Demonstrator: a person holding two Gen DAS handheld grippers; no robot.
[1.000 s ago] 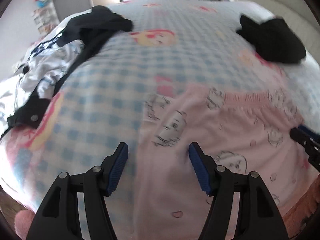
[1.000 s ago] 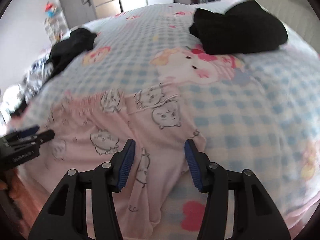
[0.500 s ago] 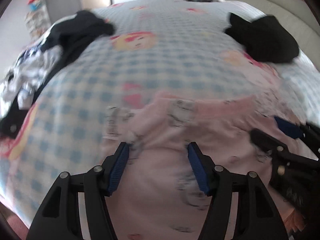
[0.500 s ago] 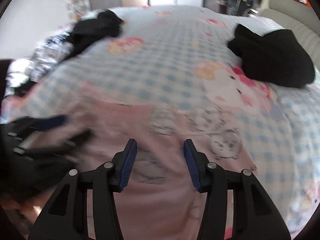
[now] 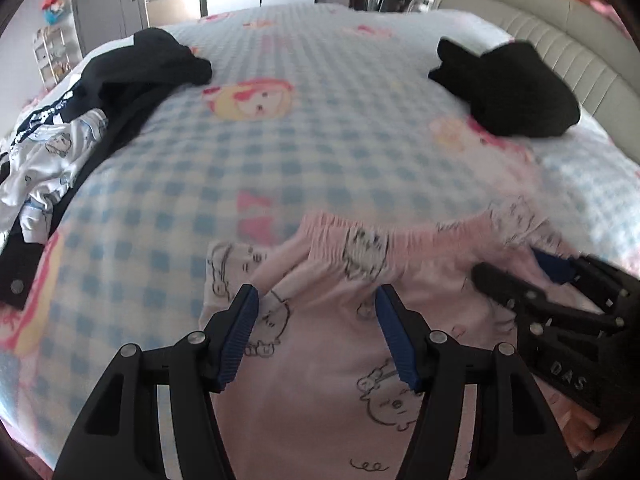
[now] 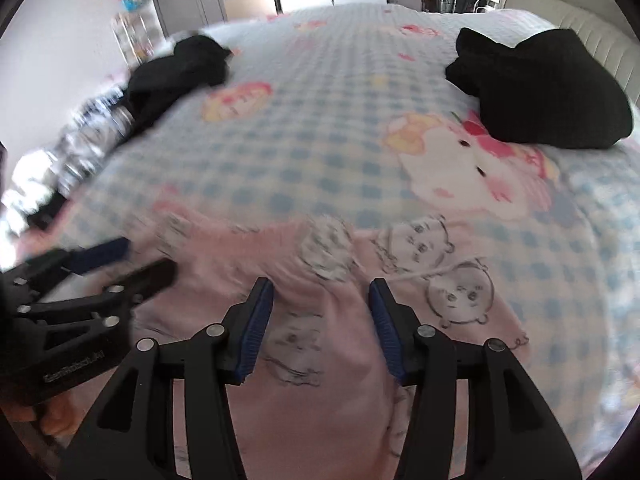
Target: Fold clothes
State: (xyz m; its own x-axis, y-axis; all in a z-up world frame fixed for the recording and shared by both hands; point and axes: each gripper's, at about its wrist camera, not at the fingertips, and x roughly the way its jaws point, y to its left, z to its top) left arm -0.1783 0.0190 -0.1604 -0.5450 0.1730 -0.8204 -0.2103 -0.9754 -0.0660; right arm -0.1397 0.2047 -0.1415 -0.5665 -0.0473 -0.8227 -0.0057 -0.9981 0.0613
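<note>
Pink cartoon-print pajama pants (image 5: 328, 344) flat on checkered bed blanket (image 5: 320, 140), under both tools. Left gripper (image 5: 317, 308) and right gripper (image 6: 321, 300) jaws apart above waistband, nothing clamped.

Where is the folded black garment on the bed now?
In both views the folded black garment lies far right on the checkered bedspread, near the padded headboard, beyond the pink pyjama bottoms.
</note>
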